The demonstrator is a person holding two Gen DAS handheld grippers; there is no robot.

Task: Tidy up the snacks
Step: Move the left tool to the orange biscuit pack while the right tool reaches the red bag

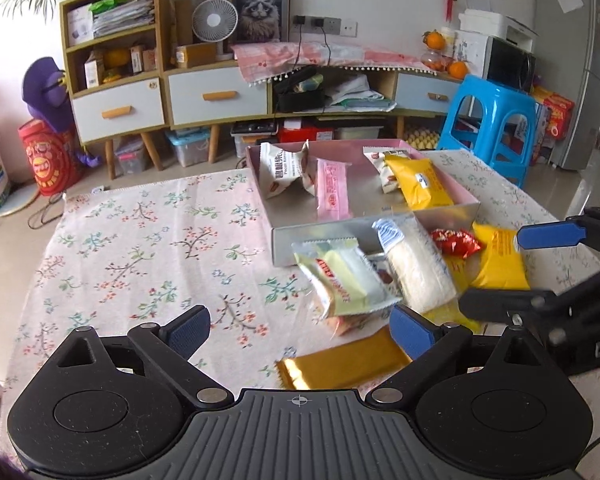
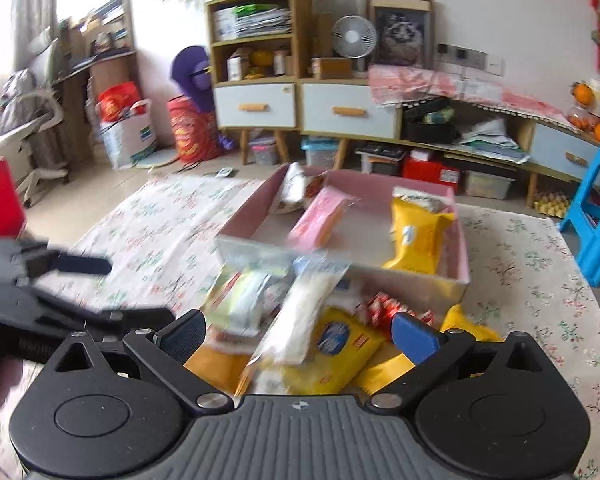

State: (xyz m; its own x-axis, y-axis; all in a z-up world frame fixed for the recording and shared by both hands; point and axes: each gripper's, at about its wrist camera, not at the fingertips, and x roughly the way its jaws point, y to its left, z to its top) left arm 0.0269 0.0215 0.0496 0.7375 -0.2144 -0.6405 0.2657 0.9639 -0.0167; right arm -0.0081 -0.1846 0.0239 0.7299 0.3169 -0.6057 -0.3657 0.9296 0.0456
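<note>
- Nearest: left gripper [image 1: 300, 330], jaws spread wide, gripping nothing, above gold wrapper [image 1: 340, 364] on floral cloth [image 1: 140, 248].
- Right gripper [image 2: 298, 338] likewise gaping, empty, over loose snack pile [image 2: 300, 320].
- At 12 o'clock beyond pile: pink box [image 1: 444, 216], holding from left white packet [image 1: 280, 172], pink bar [image 1: 333, 194], yellow pouch [image 1: 422, 184].

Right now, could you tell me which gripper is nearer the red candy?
Right. The right gripper has the red candy just beside its right finger; the left gripper has it well ahead of its jaws.
</note>
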